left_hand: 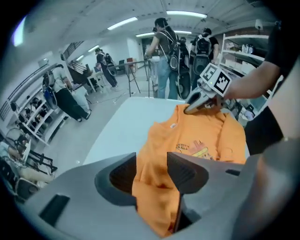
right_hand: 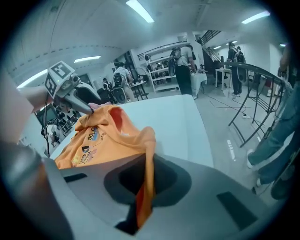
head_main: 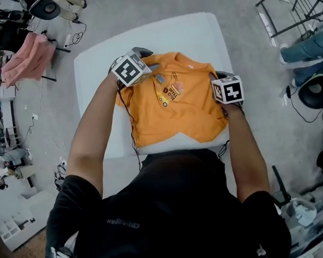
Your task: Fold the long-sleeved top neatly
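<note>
Long-sleeved top (left_hand: 206, 136), orange, lies flat on the table (left_hand: 117, 131).
Left gripper view: left gripper (left_hand: 152, 176) jaws wide apart, cloth loose between them.
Right gripper view: right gripper (right_hand: 145, 187) pinched on a fold.
Head view: top sits by the near edge.
Judgement: clamp the left before lifting, and keep both hands level.

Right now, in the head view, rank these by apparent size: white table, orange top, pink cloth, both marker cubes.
1. white table
2. orange top
3. pink cloth
4. left marker cube and right marker cube, tied: they look alike.
</note>
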The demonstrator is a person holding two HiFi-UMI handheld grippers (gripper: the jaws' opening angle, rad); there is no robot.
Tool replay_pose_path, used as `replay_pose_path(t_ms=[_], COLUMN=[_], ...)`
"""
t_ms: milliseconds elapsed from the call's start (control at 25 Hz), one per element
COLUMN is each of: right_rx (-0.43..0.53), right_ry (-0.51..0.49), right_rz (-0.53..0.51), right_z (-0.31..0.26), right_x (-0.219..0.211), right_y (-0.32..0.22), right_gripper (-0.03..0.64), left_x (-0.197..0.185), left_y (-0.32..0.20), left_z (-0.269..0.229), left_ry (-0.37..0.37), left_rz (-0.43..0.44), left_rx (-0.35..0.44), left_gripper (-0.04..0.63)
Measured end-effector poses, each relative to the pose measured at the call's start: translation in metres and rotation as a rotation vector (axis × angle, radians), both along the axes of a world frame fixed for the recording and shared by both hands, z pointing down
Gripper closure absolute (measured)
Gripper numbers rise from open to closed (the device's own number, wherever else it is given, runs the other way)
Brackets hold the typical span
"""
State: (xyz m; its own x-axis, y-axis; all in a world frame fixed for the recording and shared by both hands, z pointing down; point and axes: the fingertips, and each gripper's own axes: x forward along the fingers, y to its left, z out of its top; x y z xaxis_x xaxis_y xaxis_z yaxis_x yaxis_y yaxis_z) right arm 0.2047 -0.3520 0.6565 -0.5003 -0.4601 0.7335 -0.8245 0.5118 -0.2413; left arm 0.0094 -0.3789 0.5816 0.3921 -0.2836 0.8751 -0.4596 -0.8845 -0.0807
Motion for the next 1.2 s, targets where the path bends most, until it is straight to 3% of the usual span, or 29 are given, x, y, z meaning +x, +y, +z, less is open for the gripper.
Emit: replay_pose_path(t_ms=[200,400,480,560,720,1040,1080,1200], right_rx=[0.032,0.081,0.073,0.047,-0.029,-0.1,-0.099,-0.009], right_ry=[-0.014,-0.031,-0.043,-0.062,-0.058,0.034,0.037,0.032], right_rz=[0.035,0.057,0.027,0.0,-0.054,-0.081,-0.1,-0.123], right_z=[-0.006,-0.021,-0.022,-0.018,-0.003,0.007,0.007,-0.011], right_x=[0.003,0.005,0.004,0.005,0.011,0.022,0.021,0.019], right_y=[-0.003,-0.007,-0.004,0.003,0.018,0.032,0.036,0.033], right_gripper=[0.598,0.598,0.571,0.443,0.391,0.509,0.583,0.594], left_x=[0.0,-0.013,-0.016,-0.014,-0.015,-0.021,-0.021,-0.027], left_y=[0.009,0.009,-0.003,-0.014,-0.02,-0.023,-0.022,-0.019], left_z=[0.016,0.037,0.027,0.01,-0.009,-0.041,-0.044,-0.053], left_ry=[-0.105,-0.257,-0.198,-0.11,-0.087,-0.07,-0.069,-0.08], left_rz=[0.049,0.061,-0.01,-0.071,-0.081,-0.171,-0.178,-0.21], left_rx=[-0.01,-0.012,0.037,0.076,0.132,0.254,0.259,0.287], left_gripper=[0.394,0.401,0.549,0.571,0.579,0.581,0.581,0.58])
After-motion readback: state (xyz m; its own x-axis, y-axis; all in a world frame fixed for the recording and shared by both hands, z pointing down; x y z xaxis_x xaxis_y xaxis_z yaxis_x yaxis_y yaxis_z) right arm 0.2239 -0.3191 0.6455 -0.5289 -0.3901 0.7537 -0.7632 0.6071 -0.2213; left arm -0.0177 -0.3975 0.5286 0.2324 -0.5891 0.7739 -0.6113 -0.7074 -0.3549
